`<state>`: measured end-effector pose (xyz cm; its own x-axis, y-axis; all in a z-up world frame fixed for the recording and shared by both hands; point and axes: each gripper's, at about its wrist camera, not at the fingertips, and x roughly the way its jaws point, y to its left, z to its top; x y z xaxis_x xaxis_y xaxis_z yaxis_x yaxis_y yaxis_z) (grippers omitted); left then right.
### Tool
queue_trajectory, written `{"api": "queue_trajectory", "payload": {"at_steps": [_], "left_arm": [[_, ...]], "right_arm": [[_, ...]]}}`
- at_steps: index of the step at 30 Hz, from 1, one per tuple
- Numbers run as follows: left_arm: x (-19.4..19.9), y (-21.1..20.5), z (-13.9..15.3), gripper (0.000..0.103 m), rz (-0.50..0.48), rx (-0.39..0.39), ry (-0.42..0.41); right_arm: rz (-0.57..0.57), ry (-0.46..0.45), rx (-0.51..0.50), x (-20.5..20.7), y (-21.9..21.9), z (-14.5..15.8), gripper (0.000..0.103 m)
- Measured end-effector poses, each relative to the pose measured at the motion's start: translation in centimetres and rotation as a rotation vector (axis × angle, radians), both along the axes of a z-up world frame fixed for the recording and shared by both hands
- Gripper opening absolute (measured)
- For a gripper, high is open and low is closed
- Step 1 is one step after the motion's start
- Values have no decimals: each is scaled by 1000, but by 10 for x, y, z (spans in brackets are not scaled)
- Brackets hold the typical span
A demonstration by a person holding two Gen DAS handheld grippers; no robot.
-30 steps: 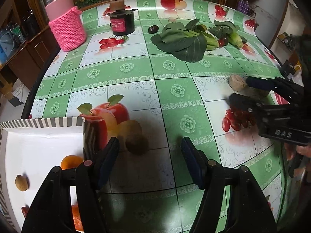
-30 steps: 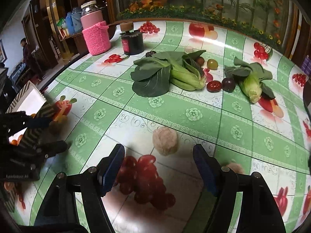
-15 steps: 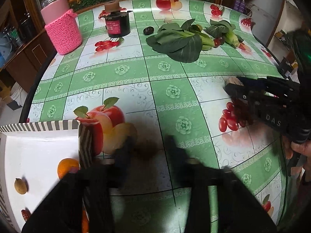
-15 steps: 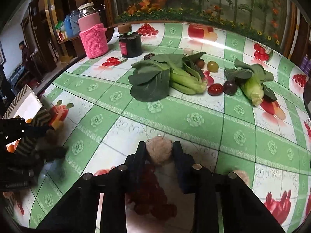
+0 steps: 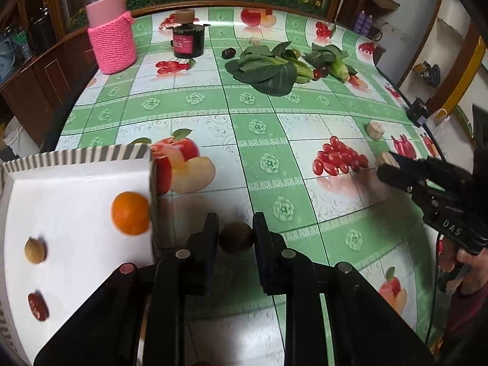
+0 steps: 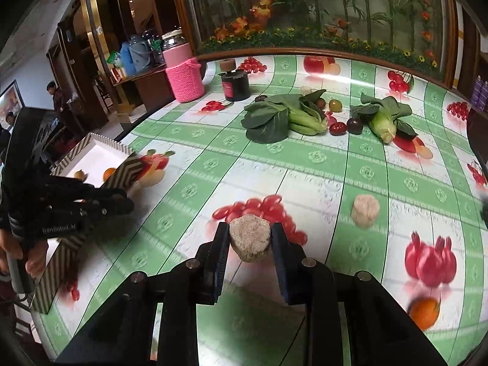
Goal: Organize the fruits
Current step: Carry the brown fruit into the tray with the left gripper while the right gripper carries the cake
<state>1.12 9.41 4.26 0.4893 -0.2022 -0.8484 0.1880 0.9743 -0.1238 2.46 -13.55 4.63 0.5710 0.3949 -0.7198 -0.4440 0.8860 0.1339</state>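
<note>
Gripping now where gaping before: kiwi (image 5: 235, 238), taro chunk (image 6: 250, 238)

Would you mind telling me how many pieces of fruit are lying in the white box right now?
3: an orange against the right wall, a small tan fruit left, a red date nearest. Others may be hidden.

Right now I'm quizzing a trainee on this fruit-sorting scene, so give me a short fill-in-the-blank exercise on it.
1. The left gripper is shut on a small ____ fruit.
2. The jar at the table's far edge wears a knitted ____ cover.
3. The largest fruit in the white box is coloured ____.
4. The right gripper holds a ____ lump.

Missing: brown; pink; orange; beige
</note>
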Motion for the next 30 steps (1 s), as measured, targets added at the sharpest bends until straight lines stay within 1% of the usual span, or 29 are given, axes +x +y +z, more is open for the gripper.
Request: {"api": "queue_trajectory", "payload": {"at_steps": [4, 7, 12, 20, 24, 30], "left_arm": [[-17, 7, 9, 20, 1, -41, -11], [-32, 10, 17, 20, -13, -47, -34], [-57, 18, 24, 20, -24, -53, -50], [-82, 37, 26, 20, 19, -22, -48], [-91, 56, 31, 20, 54, -7, -61], [-100, 88, 31, 20, 111, 13, -64]], "right_arm": [[-7, 27, 40, -14, -3, -1, 28], [7, 6, 21, -28, 3, 1, 28], [48, 8, 47, -46, 15, 5, 28], [109, 18, 53, -63, 44, 6, 28], [148, 8, 57, -71, 61, 11, 28], [199, 13, 50, -79, 92, 11, 28]]}}
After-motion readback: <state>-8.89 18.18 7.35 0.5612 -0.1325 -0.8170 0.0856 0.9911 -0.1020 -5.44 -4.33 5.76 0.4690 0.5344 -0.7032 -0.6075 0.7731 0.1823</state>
